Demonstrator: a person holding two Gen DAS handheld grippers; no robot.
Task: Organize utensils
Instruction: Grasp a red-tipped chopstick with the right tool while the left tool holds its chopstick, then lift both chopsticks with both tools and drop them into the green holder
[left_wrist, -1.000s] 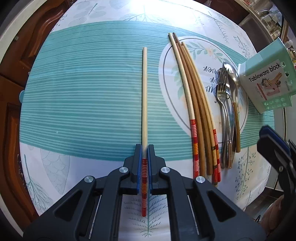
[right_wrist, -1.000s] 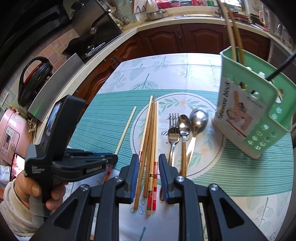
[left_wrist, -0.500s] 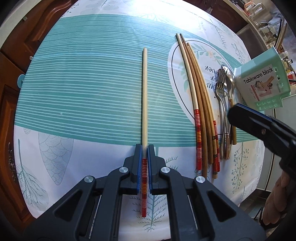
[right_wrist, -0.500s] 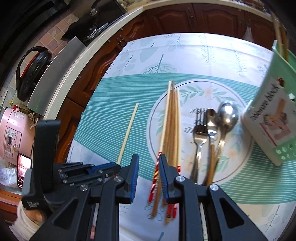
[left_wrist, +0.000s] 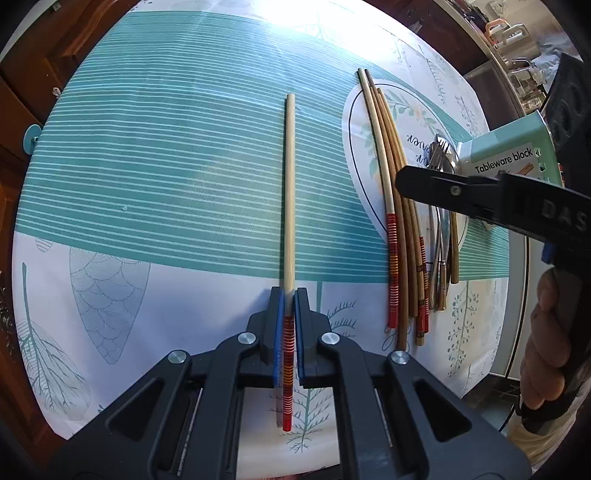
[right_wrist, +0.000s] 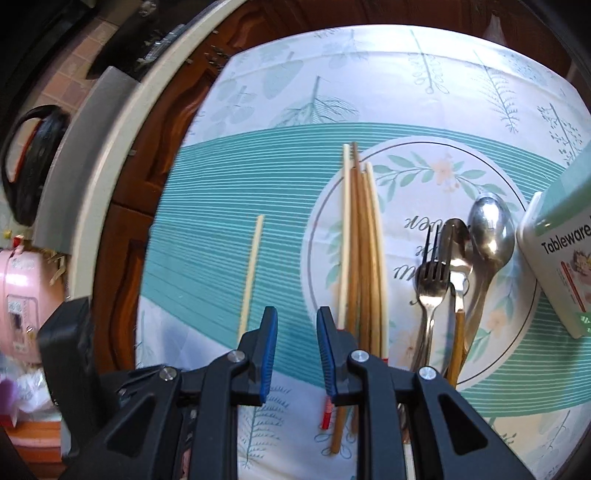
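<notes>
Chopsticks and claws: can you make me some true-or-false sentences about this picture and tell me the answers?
1. The left claw is pinching one chopstick. True.
2. The right claw is holding a fork. False: nothing is between its open jaws; the fork lies on the tablecloth.
3. The bundle of chopsticks lies left of the fork in the right wrist view. True.
4. The green tableware holder is lying under the chopsticks. False: it is off to the right, beyond the big spoon.
</notes>
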